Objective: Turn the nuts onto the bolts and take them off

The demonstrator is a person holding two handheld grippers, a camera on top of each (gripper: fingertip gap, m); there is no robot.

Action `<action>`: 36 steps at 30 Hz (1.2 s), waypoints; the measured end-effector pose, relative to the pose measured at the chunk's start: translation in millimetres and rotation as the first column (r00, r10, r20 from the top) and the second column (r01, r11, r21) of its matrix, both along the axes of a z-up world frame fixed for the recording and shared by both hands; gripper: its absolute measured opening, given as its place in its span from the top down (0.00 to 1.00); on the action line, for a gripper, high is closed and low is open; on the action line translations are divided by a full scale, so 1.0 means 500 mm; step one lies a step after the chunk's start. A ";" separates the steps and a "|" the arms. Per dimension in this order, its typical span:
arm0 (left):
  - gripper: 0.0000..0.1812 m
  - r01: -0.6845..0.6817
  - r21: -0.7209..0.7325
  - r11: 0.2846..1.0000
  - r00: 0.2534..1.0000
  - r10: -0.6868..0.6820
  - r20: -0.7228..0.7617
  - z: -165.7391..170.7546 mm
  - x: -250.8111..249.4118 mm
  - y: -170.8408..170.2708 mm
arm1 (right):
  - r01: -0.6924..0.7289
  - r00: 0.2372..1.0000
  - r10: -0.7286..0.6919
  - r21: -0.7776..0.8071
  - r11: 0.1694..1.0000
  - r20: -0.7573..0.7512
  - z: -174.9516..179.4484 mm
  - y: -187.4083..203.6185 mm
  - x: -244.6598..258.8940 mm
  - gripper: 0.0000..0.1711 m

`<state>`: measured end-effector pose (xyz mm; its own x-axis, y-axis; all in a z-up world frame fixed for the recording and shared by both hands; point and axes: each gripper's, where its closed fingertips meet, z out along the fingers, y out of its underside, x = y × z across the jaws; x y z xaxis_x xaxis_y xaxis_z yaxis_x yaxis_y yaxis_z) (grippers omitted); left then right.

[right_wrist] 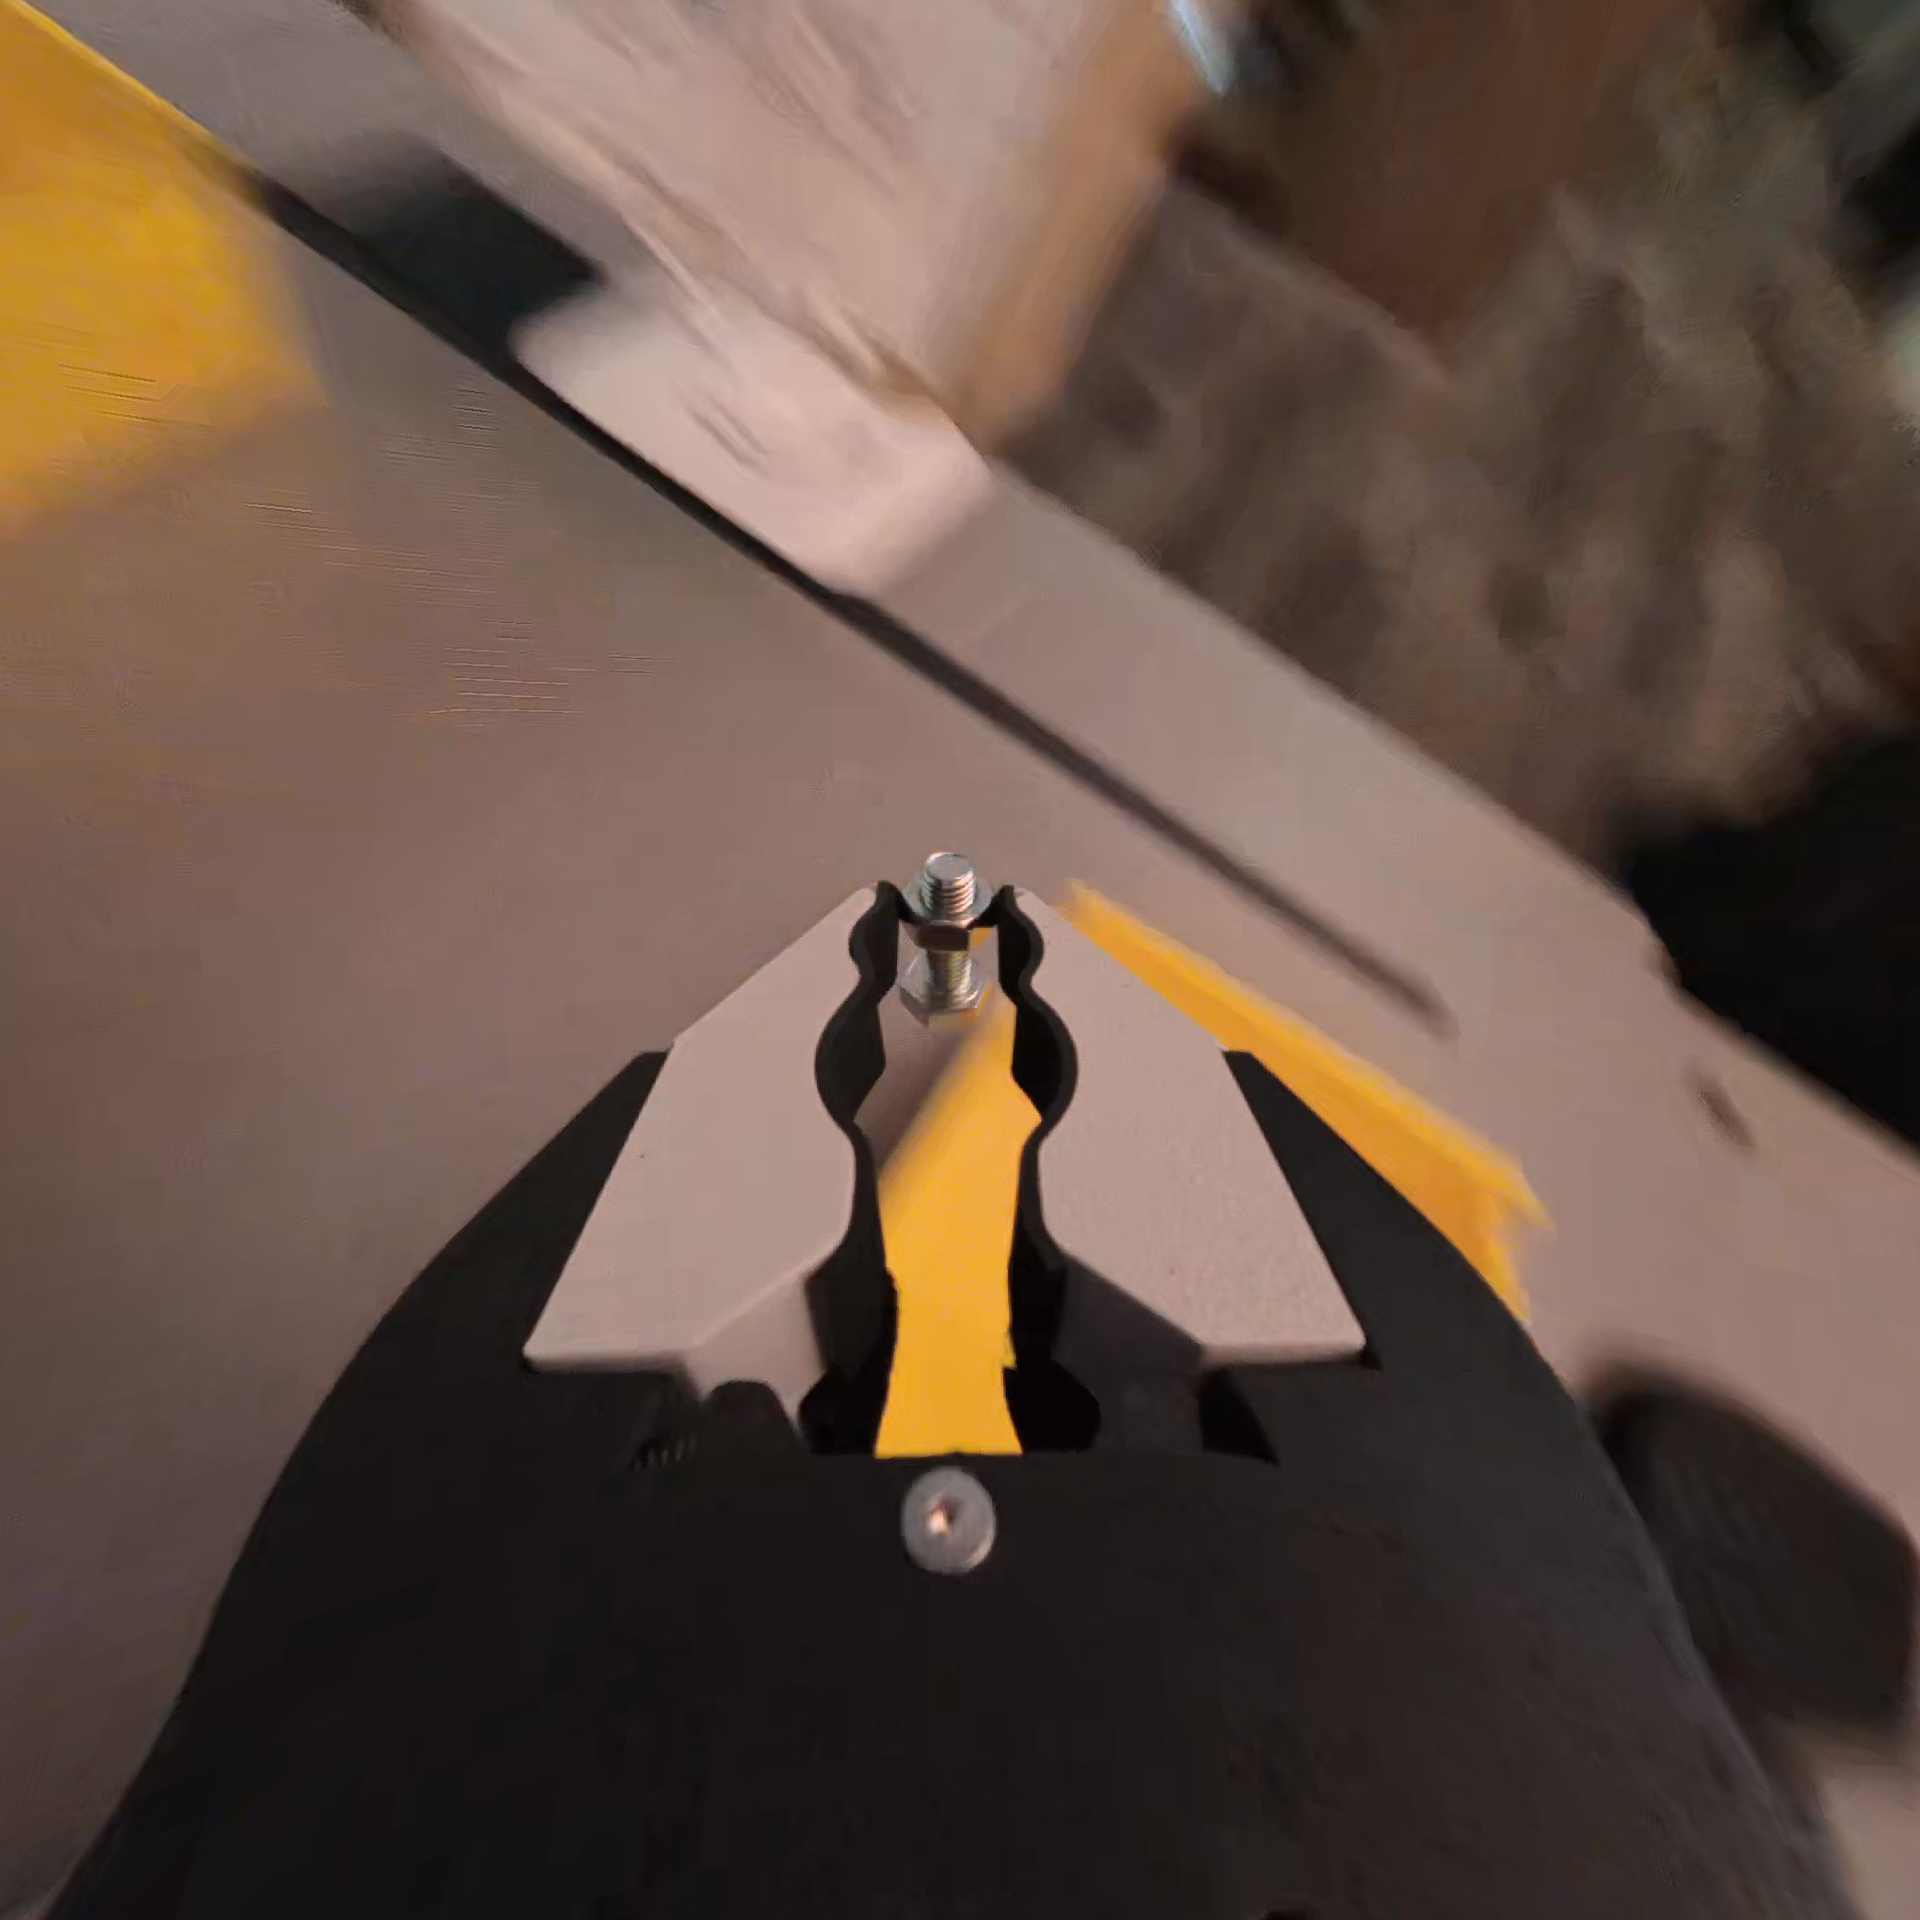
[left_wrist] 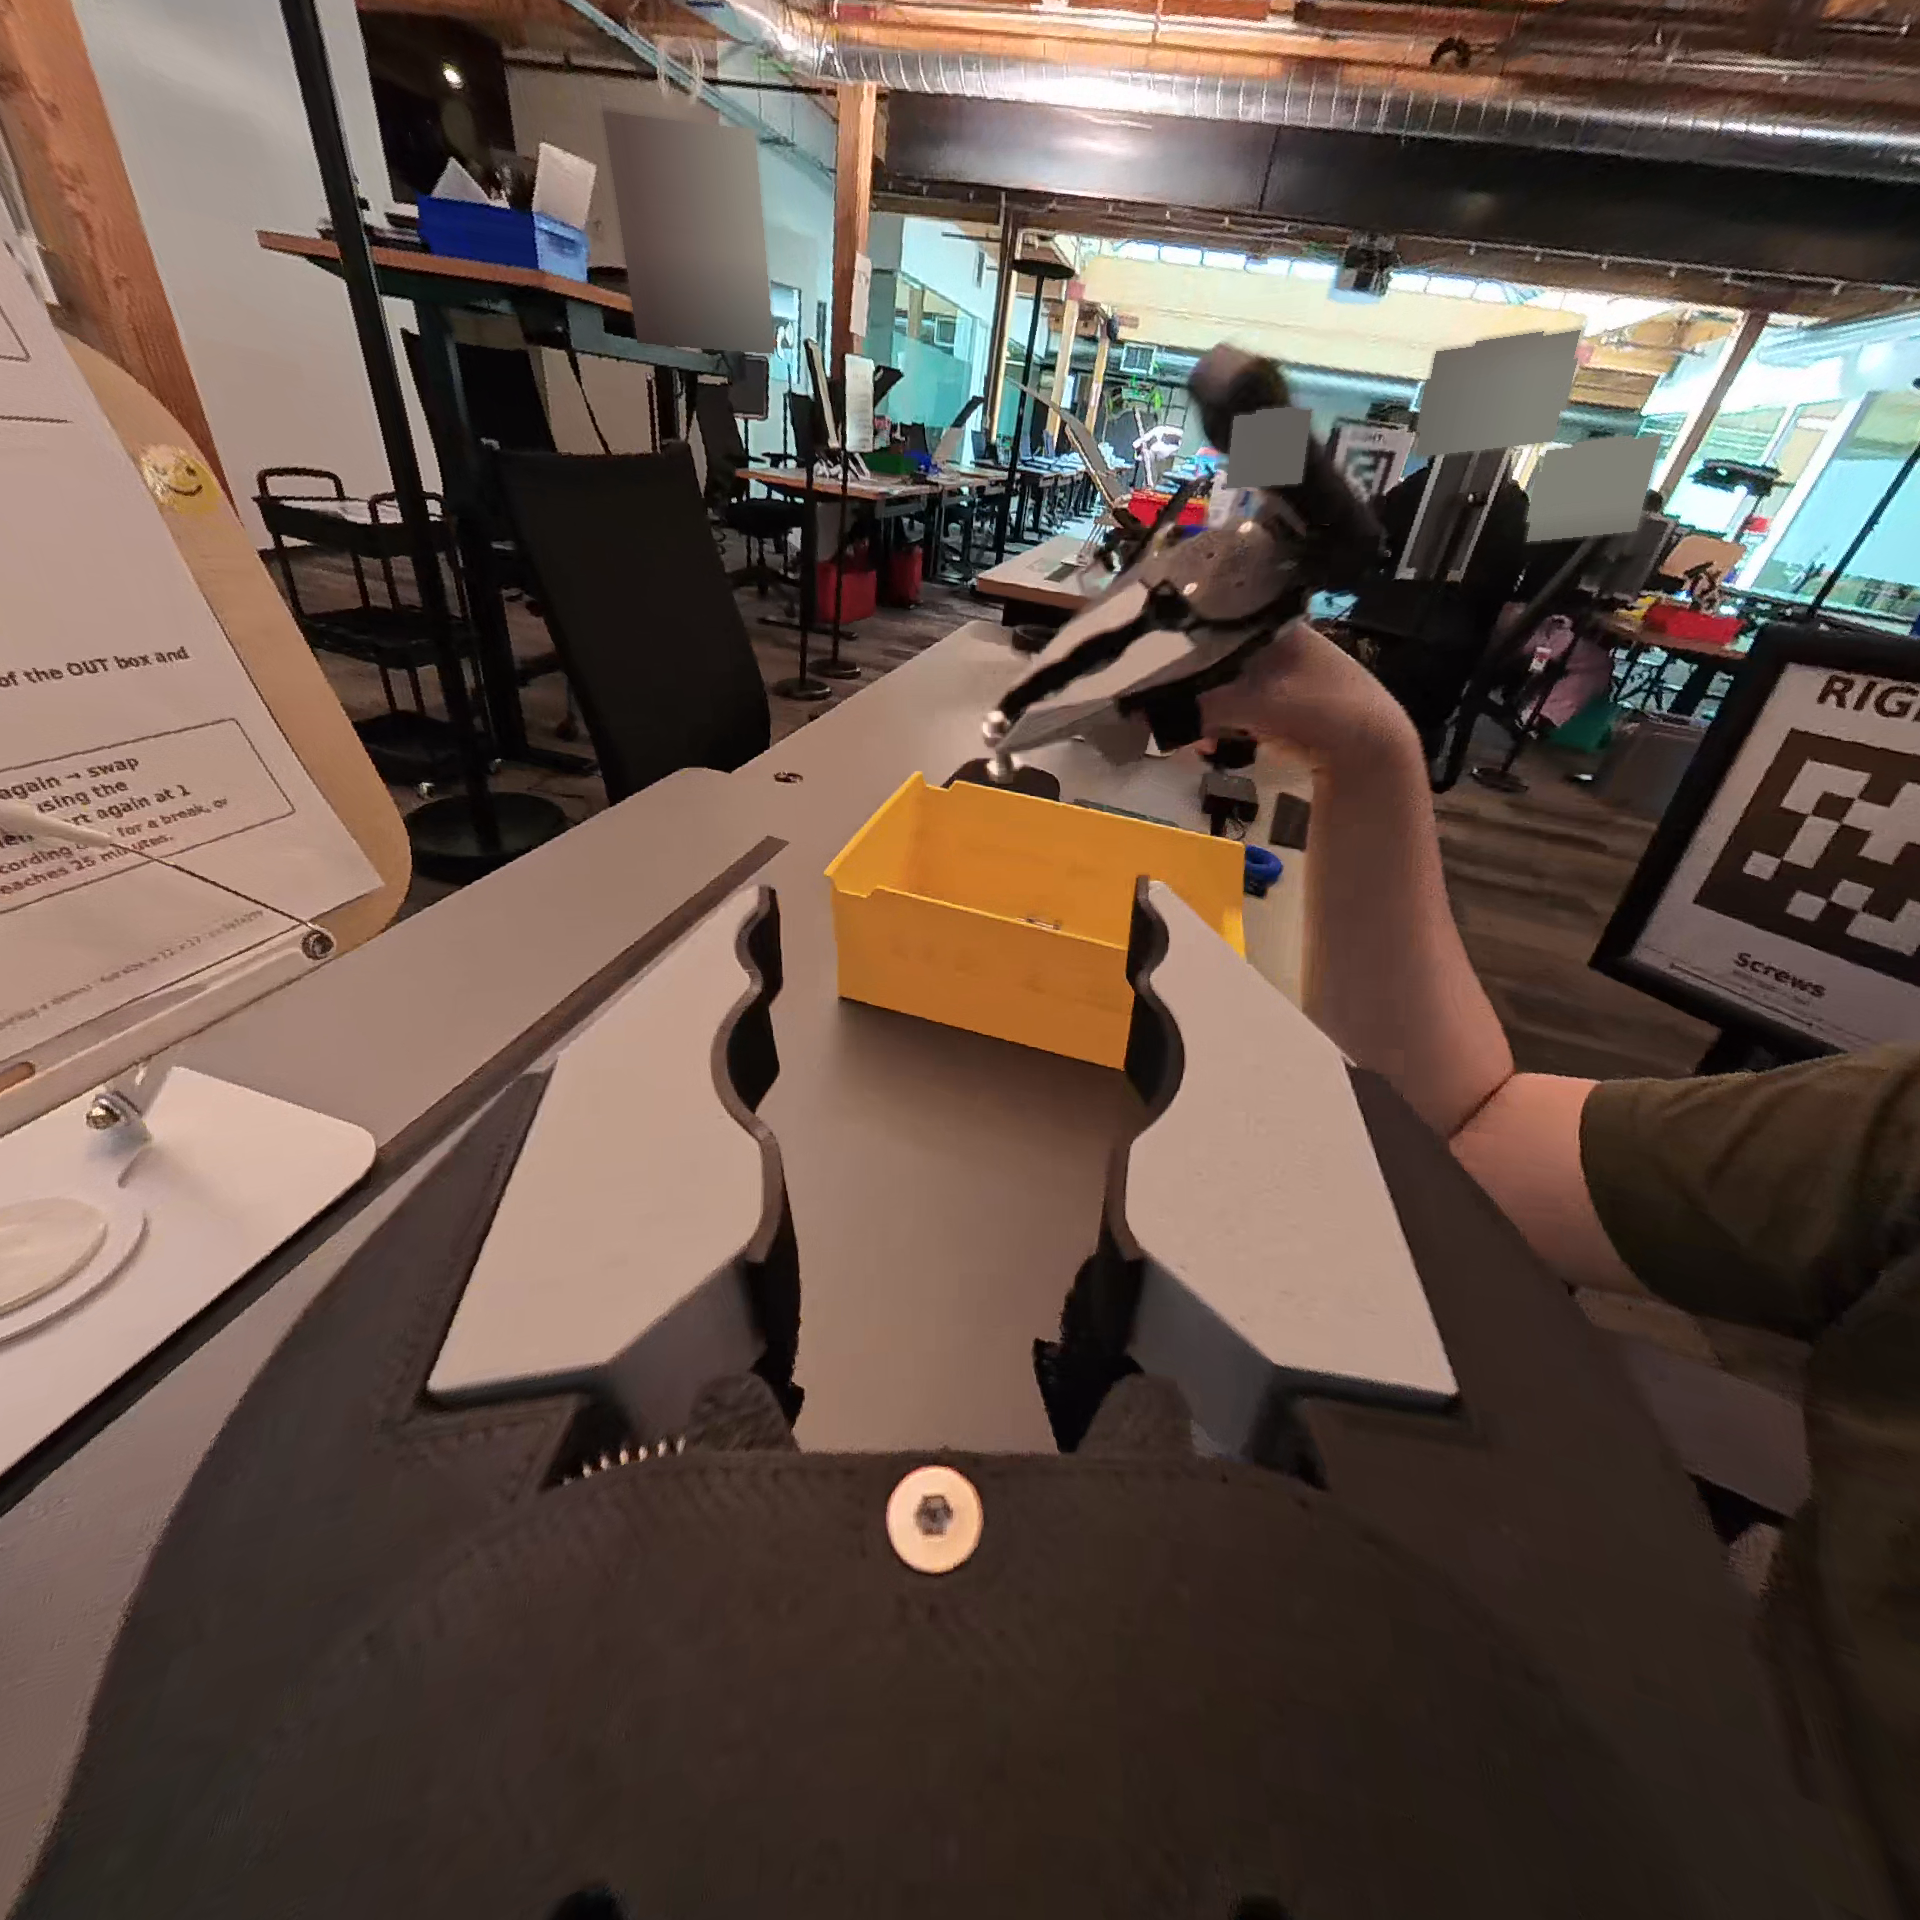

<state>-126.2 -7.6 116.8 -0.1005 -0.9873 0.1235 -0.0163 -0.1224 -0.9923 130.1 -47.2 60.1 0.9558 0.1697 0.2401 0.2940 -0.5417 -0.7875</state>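
My right gripper [right_wrist: 943, 902] is shut on a silver bolt [right_wrist: 943, 951] with a nut threaded on it; the jaws pinch the nut near the tips. In the left wrist view the right gripper [left_wrist: 1003, 732] hangs above the far rim of a yellow bin [left_wrist: 977, 940], with the bolt [left_wrist: 1000, 753] at its tips. My left gripper [left_wrist: 956, 914] is open and empty, low over the grey table [left_wrist: 582, 966], with the yellow bin just beyond its fingertips. A small metal part [left_wrist: 1039, 918] lies inside the bin.
A white stand with a printed sheet [left_wrist: 135, 748] is at the left. A framed marker sign [left_wrist: 1808, 862] stands at the right. A person's bare forearm [left_wrist: 1382, 914] reaches in from the right. The right wrist view is motion-blurred; yellow bin parts [right_wrist: 125, 291] show there.
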 end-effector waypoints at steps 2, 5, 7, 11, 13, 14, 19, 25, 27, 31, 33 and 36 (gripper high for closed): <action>0.64 0.005 -0.009 1.000 1.000 -0.005 -0.007 0.004 -0.006 -0.001 | 0.242 0.970 -0.235 -0.250 0.937 0.056 -0.100 -0.084 0.138 0.90; 0.65 0.013 -0.024 1.000 1.000 -0.014 -0.023 0.003 -0.011 -0.004 | 0.288 0.924 -0.377 -0.537 0.793 -0.061 -0.244 -0.169 0.219 0.90; 0.65 0.017 -0.029 0.999 0.999 -0.018 -0.049 -0.002 -0.013 -0.008 | 0.268 0.895 -0.433 -0.649 0.712 -0.105 -0.312 -0.201 0.246 0.90; 0.66 0.033 -0.024 0.999 0.995 -0.036 -0.088 -0.011 -0.016 -0.018 | 0.221 0.894 -0.428 -0.703 0.676 -0.130 -0.379 -0.201 0.272 0.90; 0.66 0.032 -0.017 0.999 0.994 -0.034 -0.102 -0.015 -0.015 -0.019 | 0.193 0.896 -0.420 -0.725 0.661 -0.144 -0.400 -0.195 0.269 0.90; 0.66 0.032 -0.016 0.999 0.994 -0.033 -0.104 -0.015 -0.015 -0.020 | 0.188 0.902 -0.410 -0.734 0.653 -0.135 -0.409 -0.192 0.270 0.90; 0.66 0.021 -0.019 1.000 0.994 -0.023 -0.111 -0.019 -0.016 -0.012 | 0.166 0.914 -0.381 -0.731 0.662 -0.138 -0.434 -0.166 0.272 0.89; 0.66 -0.062 0.013 0.998 0.988 0.063 -0.140 -0.016 -0.046 0.026 | 0.247 0.895 -0.413 -0.586 0.772 -0.167 -0.334 -0.135 0.273 0.81; 0.68 -0.148 0.074 0.986 0.973 0.159 -0.167 -0.015 -0.076 0.058 | 0.326 0.921 -0.383 -0.405 0.854 -0.066 -0.237 -0.108 0.283 0.77; 0.75 -0.321 0.251 0.913 0.847 0.395 -0.355 -0.060 -0.183 0.133 | 0.234 0.960 -0.255 0.174 0.957 0.113 0.029 -0.035 0.205 0.69; 0.80 -0.390 0.330 0.860 0.699 0.510 -0.502 -0.109 -0.263 0.169 | 0.098 0.968 -0.192 0.455 0.885 0.164 0.160 -0.024 0.118 0.65; 0.83 -0.453 0.381 0.806 0.455 0.576 -0.679 -0.182 -0.380 0.195 | -0.192 0.969 0.028 0.679 0.708 0.245 0.282 -0.045 -0.067 0.60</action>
